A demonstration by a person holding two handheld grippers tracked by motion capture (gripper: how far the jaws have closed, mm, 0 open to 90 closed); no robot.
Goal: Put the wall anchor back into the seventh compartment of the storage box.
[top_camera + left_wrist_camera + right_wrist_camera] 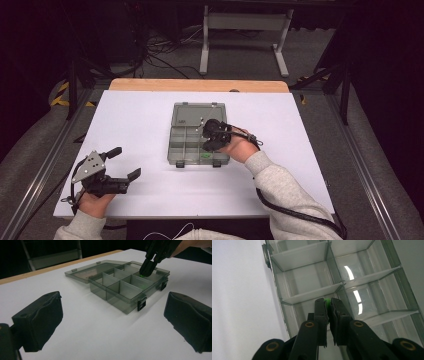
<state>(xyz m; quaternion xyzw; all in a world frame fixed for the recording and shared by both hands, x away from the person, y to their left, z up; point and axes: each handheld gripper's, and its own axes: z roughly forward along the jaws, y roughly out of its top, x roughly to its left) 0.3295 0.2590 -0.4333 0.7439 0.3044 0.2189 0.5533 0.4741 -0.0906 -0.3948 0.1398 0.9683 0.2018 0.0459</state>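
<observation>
White board covers the table (150, 115), with bare surface all around the grey compartment box (186, 145) sitting mid-table, lid (196, 114) laid open behind it. Right gripper (207, 145) dips into the near right compartment, jaws clenched on a small green piece (327, 300). Left gripper (125, 162) rests well apart near the front left edge, jaws spread wide, holding nothing.

White surface (140, 130) with wooden far edge (199, 85). Grey carpet floor (310, 55) beyond. Pale metal frame (245, 30) on floor behind, black cables (160, 50) tangled beside it. Metal rails (370, 175) flank both sides. Room dark around, yellow-black tape (60, 95) at left.
</observation>
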